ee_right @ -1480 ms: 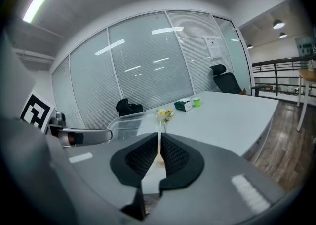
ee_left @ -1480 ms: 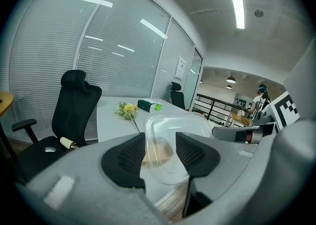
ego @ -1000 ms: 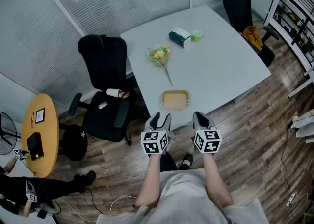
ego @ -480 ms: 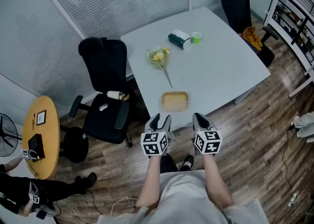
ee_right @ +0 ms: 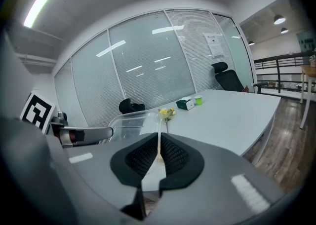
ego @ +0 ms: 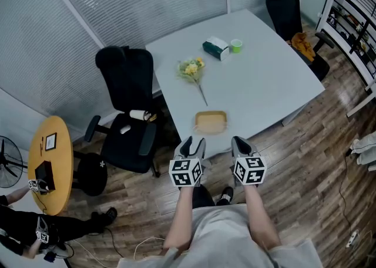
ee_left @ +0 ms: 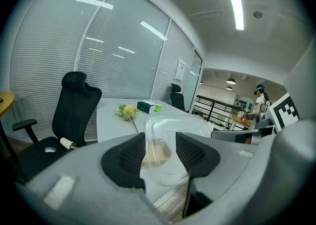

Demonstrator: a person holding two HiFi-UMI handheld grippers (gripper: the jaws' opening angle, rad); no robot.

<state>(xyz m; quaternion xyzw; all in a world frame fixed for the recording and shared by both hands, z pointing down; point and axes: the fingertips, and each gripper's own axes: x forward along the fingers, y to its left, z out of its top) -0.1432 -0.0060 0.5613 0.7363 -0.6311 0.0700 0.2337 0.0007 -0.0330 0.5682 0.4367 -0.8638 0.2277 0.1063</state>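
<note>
While the person stands at the near edge of the grey table (ego: pixel 264 79), both grippers point at the clear container (ego: pixel 210 122) that sits close to that edge, with something tan lying in its bottom. The left gripper (ego: pixel 192 141) has its jaws spread; in the left gripper view the container (ee_left: pixel 173 130) fills the gap between the dark pads, its left wall running just beside the left pad. The right gripper (ego: pixel 238 140) has its jaws pressed almost together, and in the right gripper view a thin pale edge of the container (ee_right: pixel 131 120) runs up through the slit, so it appears to be pinching the rim, though the contact itself is hard to read. Further back on the table lie a small bunch of yellow flowers (ego: pixel 190 68), a green box (ego: pixel 215 47) and a green cup (ego: pixel 237 44) just beside it, all well apart from the container. A black office chair (ego: pixel 126 84) stands at the table's left side
</note>
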